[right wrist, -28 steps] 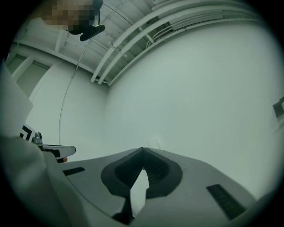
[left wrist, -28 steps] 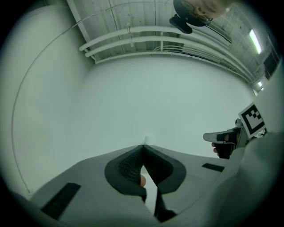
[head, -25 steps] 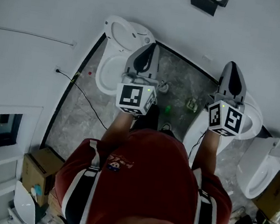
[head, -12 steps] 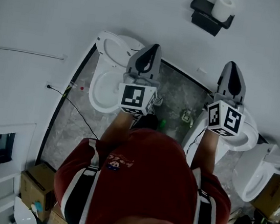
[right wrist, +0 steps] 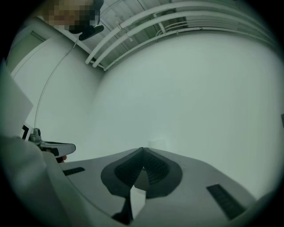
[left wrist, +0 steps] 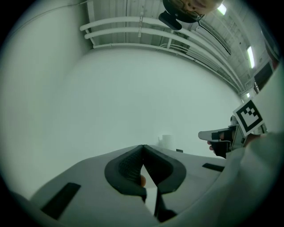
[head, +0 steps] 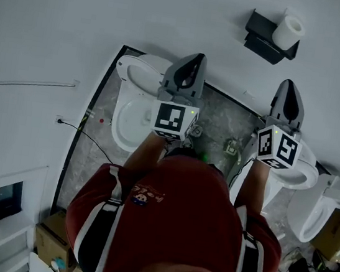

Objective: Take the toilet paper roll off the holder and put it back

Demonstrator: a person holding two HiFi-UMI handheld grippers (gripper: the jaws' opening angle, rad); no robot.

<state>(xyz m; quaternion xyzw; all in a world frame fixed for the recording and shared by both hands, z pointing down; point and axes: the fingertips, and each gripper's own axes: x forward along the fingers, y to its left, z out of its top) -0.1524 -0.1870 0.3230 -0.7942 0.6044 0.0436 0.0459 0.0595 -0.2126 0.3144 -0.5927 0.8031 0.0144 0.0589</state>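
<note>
A white toilet paper roll (head: 289,31) sits on a black holder (head: 264,43) fixed to the white wall, high in the head view. My left gripper (head: 192,64) points toward the wall, below and left of the holder, shut and empty. My right gripper (head: 288,91) is below the roll, also shut with nothing in it. Both are well short of the roll. In the left gripper view the roll (left wrist: 166,141) shows faintly beyond the closed fingertips (left wrist: 143,148). In the right gripper view, the roll (right wrist: 156,143) shows small, just past the closed tips (right wrist: 143,150).
A white toilet (head: 135,96) stands below the left gripper, another toilet (head: 296,175) under the right one, and a third (head: 313,212) farther right. A cable (head: 96,147) runs over the grey stone floor (head: 223,118). A cardboard box (head: 48,244) is at lower left.
The head view has swung so the holder and roll sit lower and further right in the picture. Both grippers have risen a little toward the wall and stay shut.
</note>
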